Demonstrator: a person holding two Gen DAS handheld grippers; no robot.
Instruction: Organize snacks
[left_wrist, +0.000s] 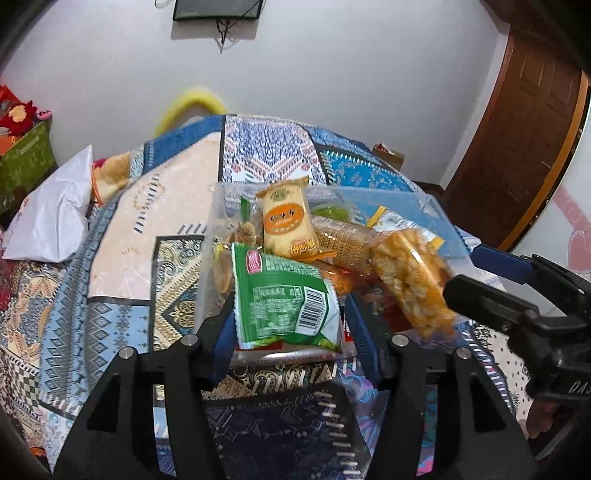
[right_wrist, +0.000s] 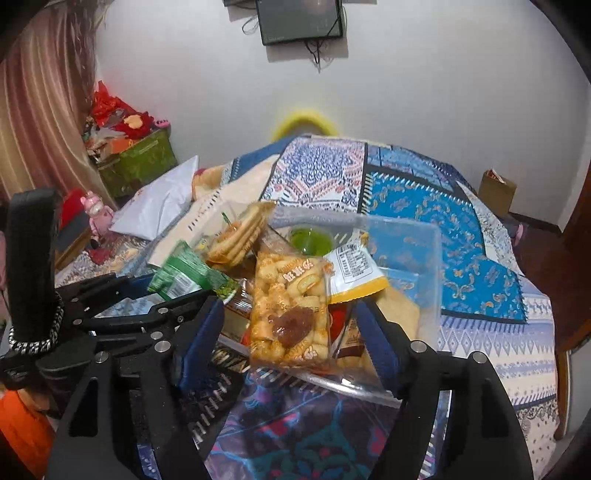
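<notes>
A clear plastic bin (left_wrist: 439, 218) on the patterned bedspread holds several snack packs; it also shows in the right wrist view (right_wrist: 424, 254). My left gripper (left_wrist: 291, 314) has wide jaws around a green snack packet (left_wrist: 284, 299), which lies over the bin's near edge; the pads do not visibly press it. My right gripper (right_wrist: 291, 325) is also wide, with an orange puffed-snack pack (right_wrist: 288, 314) between the fingers above the bin; this pack shows blurred in the left wrist view (left_wrist: 410, 280). An orange cracker pack (left_wrist: 288, 225) stands in the bin.
The bed's patterned cover (left_wrist: 147, 229) spreads around the bin. A white pillow (left_wrist: 55, 218) lies at the left. A green box with toys (right_wrist: 136, 162) stands by the curtain. A wooden door (left_wrist: 517, 129) is at right, a cardboard box (right_wrist: 496, 192) by the wall.
</notes>
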